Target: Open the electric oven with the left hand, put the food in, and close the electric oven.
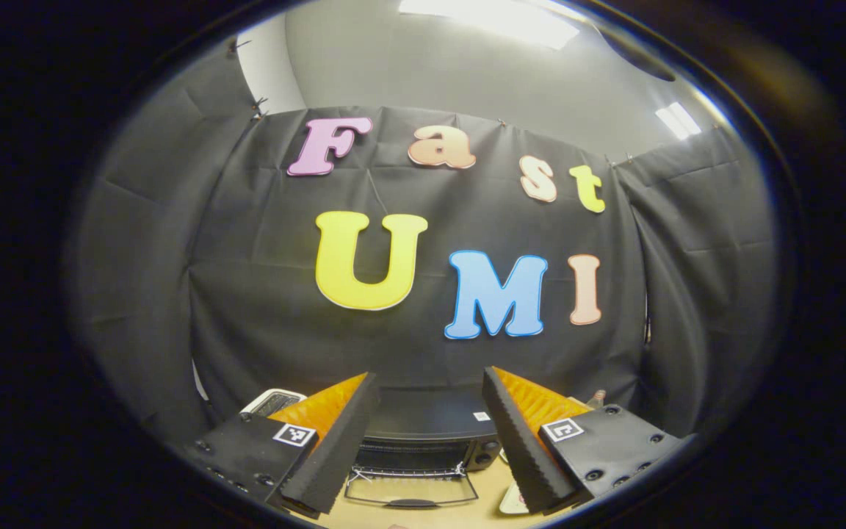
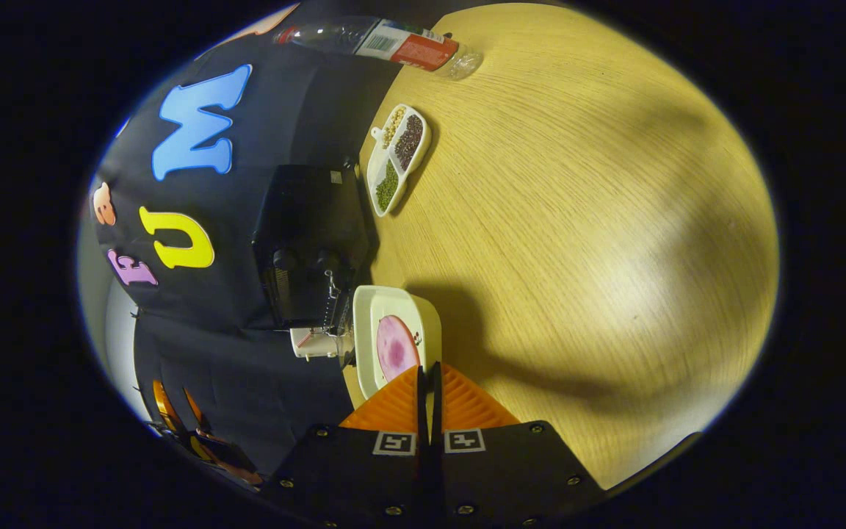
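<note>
**Two grippers, oven door down, tray held at its rim**

Two views show the black electric oven (image 1: 423, 433) standing on the wooden table (image 2: 577, 242) against the booth's black cloth wall; in the left gripper view its glass door (image 1: 410, 488) lies folded down toward the camera, handle at the near edge, and the cavity behind it is dark. The left gripper (image 1: 423, 441) hangs in front of the oven with its fingers spread wide apart, nothing between them; the open door shows in the gap.

In the right gripper view the scene is turned on its side; the right gripper (image 2: 428, 382) has its fingers pressed close together on the near rim of a pale rectangular tray (image 2: 393, 305); a round pink slice of food (image 2: 396, 347) lies on the tray; the tray sits just in front of the oven's open mouth, close beside the door. Farther along the table, beside the oven, rests a white divided dish (image 2: 399, 158) with beans and grains in separate compartments; beyond it a plastic bottle (image 2: 386, 40) lies on its side near the table's edge.
</note>
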Available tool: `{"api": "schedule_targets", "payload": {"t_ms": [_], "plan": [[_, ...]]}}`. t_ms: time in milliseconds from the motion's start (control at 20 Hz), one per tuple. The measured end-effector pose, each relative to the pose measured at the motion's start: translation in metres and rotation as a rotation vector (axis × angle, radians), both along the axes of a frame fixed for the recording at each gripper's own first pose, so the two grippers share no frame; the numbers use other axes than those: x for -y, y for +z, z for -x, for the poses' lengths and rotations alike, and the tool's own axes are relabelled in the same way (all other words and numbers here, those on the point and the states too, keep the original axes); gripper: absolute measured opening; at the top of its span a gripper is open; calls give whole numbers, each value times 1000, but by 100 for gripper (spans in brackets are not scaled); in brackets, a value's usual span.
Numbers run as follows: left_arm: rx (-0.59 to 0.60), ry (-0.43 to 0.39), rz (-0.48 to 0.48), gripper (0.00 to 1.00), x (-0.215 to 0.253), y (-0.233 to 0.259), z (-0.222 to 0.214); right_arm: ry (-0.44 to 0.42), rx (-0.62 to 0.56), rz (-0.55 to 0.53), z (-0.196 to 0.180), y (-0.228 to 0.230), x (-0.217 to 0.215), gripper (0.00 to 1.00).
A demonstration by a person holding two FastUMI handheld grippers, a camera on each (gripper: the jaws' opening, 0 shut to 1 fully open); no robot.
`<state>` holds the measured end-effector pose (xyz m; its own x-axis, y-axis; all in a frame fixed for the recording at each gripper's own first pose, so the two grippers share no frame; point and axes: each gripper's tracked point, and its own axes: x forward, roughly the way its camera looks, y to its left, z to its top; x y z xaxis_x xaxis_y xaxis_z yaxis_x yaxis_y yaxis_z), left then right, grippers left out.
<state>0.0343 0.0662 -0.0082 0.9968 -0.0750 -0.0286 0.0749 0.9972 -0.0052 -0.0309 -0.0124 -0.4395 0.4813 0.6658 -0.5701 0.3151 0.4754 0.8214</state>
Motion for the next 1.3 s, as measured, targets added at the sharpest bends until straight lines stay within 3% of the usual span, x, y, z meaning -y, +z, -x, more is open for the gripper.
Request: {"api": "schedule_targets", "payload": {"t_ms": [50, 100, 200, 250, 300, 500, 600, 650, 750, 850, 900, 950, 1100, 1250, 1300], "plan": [[5, -2, 2, 100, -2, 2, -1, -13, 6, -2, 2, 5, -4, 0], [8, -4, 3, 92, -4, 1, 0, -29, 12, -1, 5, 10, -9, 0], [10, -6, -2, 92, -11, 0, 0, -63, 25, 3, 8, 19, -19, 0], [9, -8, -6, 100, -14, 0, -1, -82, 33, 7, 9, 24, -25, 0], [9, -11, -12, 92, -17, -1, 1, -96, 40, 11, 11, 29, -35, 0], [12, -27, -28, 100, -34, -2, 8, -151, 34, 13, 6, 42, -81, 0], [15, -32, -27, 96, -42, -2, 12, -177, 32, 12, 0, 47, -106, 0], [14, -31, -27, 100, -49, -2, 14, -195, 30, 7, -6, 50, -120, 0], [12, -32, -19, 92, -60, -4, 19, -232, 26, -10, -19, 52, -143, 0], [8, -22, -13, 100, -75, -4, 23, -268, 18, -19, -35, 50, -165, 0], [5, -14, -10, 92, -83, -5, 25, -286, 13, -14, -43, 48, -173, 0], [5, -4, -6, 100, -92, -6, 28, -307, 10, -9, -51, 47, -181, 0], [5, 27, 1, 92, -117, -5, 34, -361, 5, 18, -75, 41, -202, 0], [-10, 51, 15, 92, -139, -12, 35, -423, -13, 22, -101, 36, -222, 0], [-18, 59, 18, 96, -146, -14, 36, -449, -14, 20, -109, 36, -227, 0]]}}
